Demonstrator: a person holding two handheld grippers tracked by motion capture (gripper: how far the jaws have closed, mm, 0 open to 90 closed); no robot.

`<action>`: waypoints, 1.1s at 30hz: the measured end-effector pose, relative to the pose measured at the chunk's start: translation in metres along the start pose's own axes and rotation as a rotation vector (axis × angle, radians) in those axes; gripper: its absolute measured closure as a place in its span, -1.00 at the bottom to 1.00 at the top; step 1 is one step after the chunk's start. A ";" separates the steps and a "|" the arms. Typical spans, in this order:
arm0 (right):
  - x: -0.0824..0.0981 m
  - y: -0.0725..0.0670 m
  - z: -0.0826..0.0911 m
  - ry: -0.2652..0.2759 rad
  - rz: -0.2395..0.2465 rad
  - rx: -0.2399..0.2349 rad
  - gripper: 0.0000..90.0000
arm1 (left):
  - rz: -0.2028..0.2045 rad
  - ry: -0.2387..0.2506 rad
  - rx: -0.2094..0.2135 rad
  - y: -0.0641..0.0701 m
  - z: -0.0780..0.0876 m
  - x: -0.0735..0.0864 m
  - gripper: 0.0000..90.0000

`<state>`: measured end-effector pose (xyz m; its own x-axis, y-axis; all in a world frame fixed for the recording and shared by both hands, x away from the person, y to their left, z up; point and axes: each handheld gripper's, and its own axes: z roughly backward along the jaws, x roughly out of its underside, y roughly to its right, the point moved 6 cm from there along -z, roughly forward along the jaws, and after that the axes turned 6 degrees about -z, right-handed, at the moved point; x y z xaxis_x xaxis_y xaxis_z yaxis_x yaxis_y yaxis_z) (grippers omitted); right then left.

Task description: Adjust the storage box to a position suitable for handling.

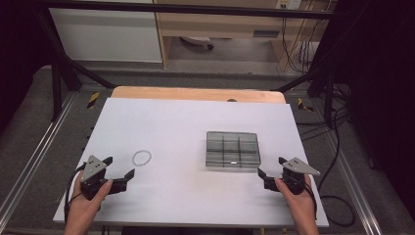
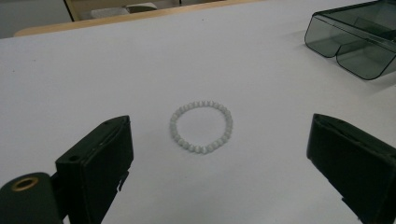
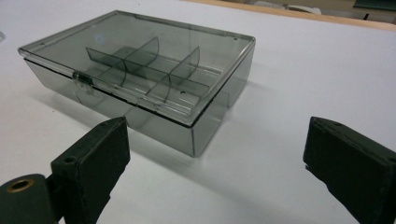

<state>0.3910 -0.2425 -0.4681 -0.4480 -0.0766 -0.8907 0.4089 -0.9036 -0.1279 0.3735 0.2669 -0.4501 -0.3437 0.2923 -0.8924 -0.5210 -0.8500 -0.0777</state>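
We held the left gripper (image 1: 119,172) with jaws spread wide and nothing between them, low over the white counter (image 1: 186,122). The bead bracelet (image 2: 201,127) lay flat on the counter just ahead of those jaws, untouched. Our right gripper (image 1: 270,170) was likewise wide and empty, near the front right corner of the smoky clear box (image 3: 140,79). The box sat with its lid down, well apart from the bracelet.
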 end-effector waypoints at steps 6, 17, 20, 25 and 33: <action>-0.003 -0.002 0.001 0.009 -0.012 0.008 -0.88 | 0.002 -0.001 -0.005 0.001 -0.001 0.001 -0.85; -0.015 -0.013 0.015 0.076 -0.002 -0.024 -0.52 | 0.010 0.004 -0.011 0.002 -0.001 -0.001 -0.85; -0.018 -0.012 0.020 0.082 0.005 -0.022 -0.22 | 0.008 -0.001 -0.014 0.002 -0.002 0.000 -0.85; -0.020 -0.005 0.024 0.058 -0.021 0.012 0.36 | 0.010 0.019 -0.032 0.000 0.001 -0.002 -0.81; -0.025 -0.001 0.017 -0.014 -0.018 0.030 0.86 | 0.026 0.001 -0.021 0.008 -0.001 -0.001 -0.80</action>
<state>0.3882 -0.2468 -0.4381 -0.4668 -0.0658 -0.8819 0.3768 -0.9170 -0.1310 0.3705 0.2594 -0.4507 -0.3560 0.2693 -0.8948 -0.4952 -0.8665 -0.0638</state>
